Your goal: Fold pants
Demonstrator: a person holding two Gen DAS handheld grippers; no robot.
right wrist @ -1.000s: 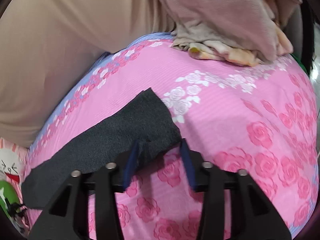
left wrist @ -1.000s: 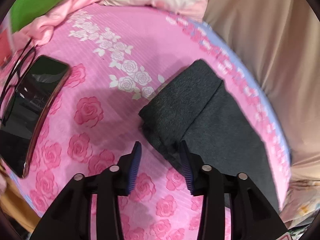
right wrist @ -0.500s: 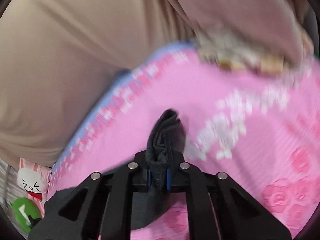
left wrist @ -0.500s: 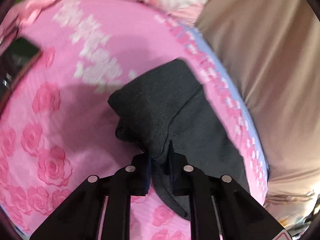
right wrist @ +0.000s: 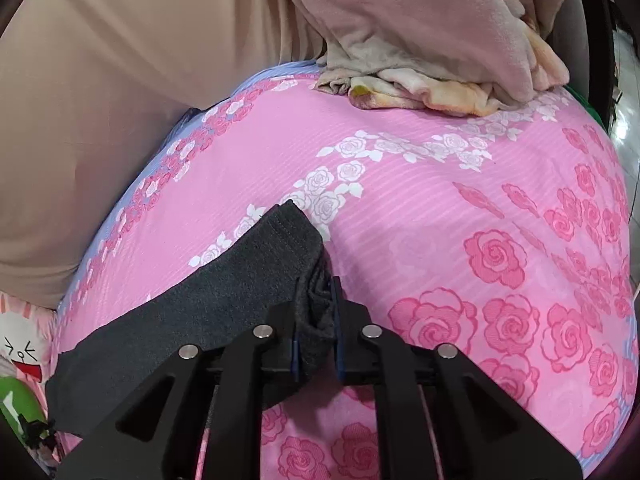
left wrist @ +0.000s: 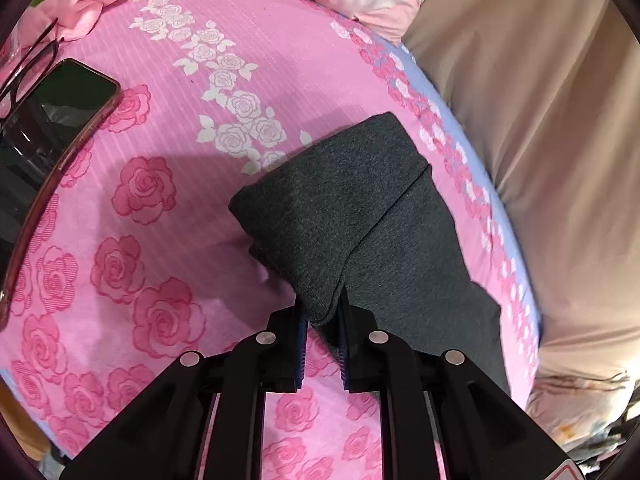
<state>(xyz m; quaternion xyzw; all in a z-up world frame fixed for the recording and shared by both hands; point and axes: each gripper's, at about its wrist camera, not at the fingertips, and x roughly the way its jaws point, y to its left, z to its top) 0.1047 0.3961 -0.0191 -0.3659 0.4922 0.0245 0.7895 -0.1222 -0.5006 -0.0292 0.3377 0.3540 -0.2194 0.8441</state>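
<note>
Matt grey knit pants (left wrist: 352, 216); glossy phone (left wrist: 52, 120); printed cotton sheet (left wrist: 168, 200).

Both wrist views look steeply down, close, sharing the pants (left wrist: 360, 208) on the bedsheet (right wrist: 440, 208).

My pants (left wrist: 352, 216) are dark charcoal grey with a fine heathered knit. The bedsheet (left wrist: 168, 184) beneath them is pink, faintly striped, printed with deep pink roses, a band of white roses and a pale blue border. My left gripper (left wrist: 322, 322) and right gripper (right wrist: 316, 320) are black with blue pads. The phone (left wrist: 52, 120) is glossy black, edged in rose. The blanket (right wrist: 432, 92) is cream and peach.
</note>
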